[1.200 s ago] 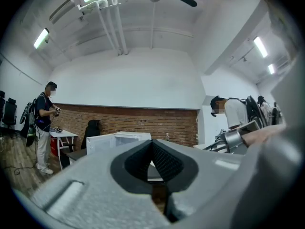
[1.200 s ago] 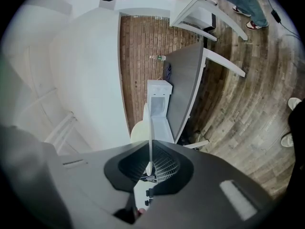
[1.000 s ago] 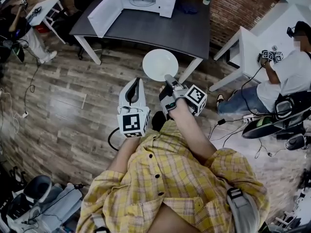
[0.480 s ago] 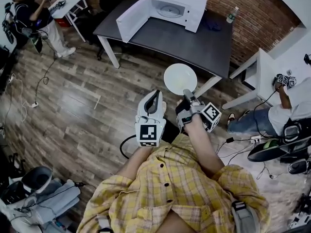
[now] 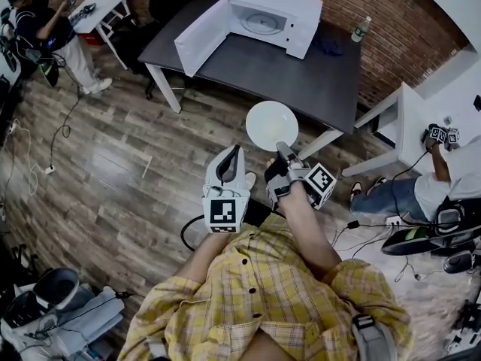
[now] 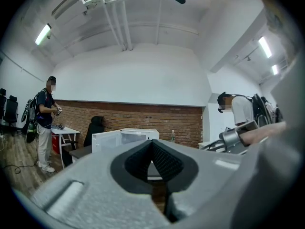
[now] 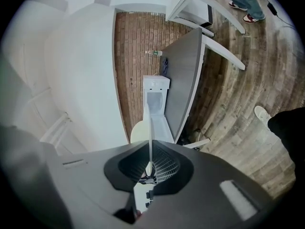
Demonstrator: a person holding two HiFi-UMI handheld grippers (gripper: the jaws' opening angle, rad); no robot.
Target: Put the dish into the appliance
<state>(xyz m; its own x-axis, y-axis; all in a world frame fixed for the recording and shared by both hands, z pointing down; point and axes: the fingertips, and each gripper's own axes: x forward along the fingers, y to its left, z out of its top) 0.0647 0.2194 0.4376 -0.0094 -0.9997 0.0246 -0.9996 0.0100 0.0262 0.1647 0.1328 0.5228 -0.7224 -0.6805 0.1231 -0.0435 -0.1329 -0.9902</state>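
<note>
A floor of wood planks (image 5: 113, 171) is seen under a far brick wall (image 5: 391, 21), and one dark bench (image 5: 301, 77) on white legs is set against that wall. One white microwave (image 5: 274, 13) is stood at the far side of the bench, with its door (image 5: 199, 36) swung open to the left and its cavity shown. One water bottle (image 5: 361, 28) and a blue cloth (image 5: 328, 45) are placed to the right of the microwave. Two white tables are counted: one at the far left (image 5: 105, 2) and one at the right (image 5: 409, 104), with one person beside each. One white plate (image 5: 272, 125) is gripped by its near rim in the right gripper (image 5: 282, 150); it is held in the air just near of the bench's near edge and well apart from the microwave. In the right gripper view the plate is seen edge-on as a thin white line, clamped between the two jaws. The left gripper (image 5: 233, 155) is held just left of the right one, apart from the plate. In the left gripper view its jaws are seen closed tip to tip with nothing between them. Two grippers are counted in all.
</note>
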